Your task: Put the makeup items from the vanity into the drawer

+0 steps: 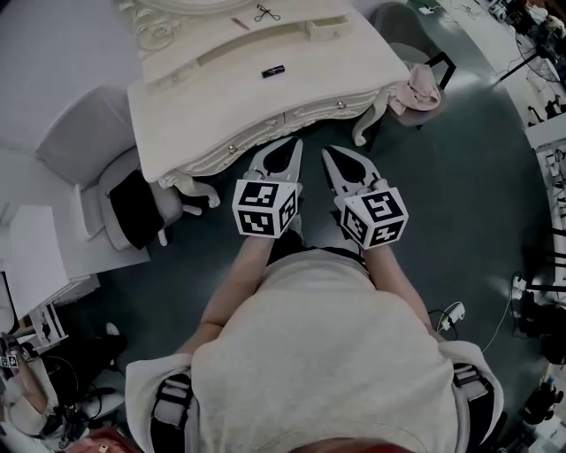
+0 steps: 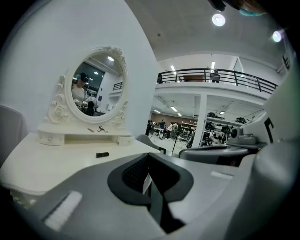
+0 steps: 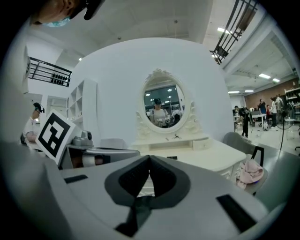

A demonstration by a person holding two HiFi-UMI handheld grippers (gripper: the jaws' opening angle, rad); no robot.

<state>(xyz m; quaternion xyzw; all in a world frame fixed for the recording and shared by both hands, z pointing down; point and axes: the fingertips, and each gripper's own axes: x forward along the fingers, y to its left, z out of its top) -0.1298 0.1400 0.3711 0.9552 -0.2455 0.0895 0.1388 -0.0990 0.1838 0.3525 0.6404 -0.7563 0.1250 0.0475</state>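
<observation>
The cream vanity stands ahead of me with its front drawers closed. On its top lies a small black makeup tube, also seen as the tube and the tube. On the raised shelf under the oval mirror rest an eyelash curler and a thin stick. My left gripper and right gripper hang side by side in the air just short of the vanity's front edge. Both are shut, with nothing between the jaws.
A grey armchair with a dark cloth on it stands left of the vanity. A chair draped with pink fabric stands at its right corner. The floor is dark, with cables and gear along the right wall.
</observation>
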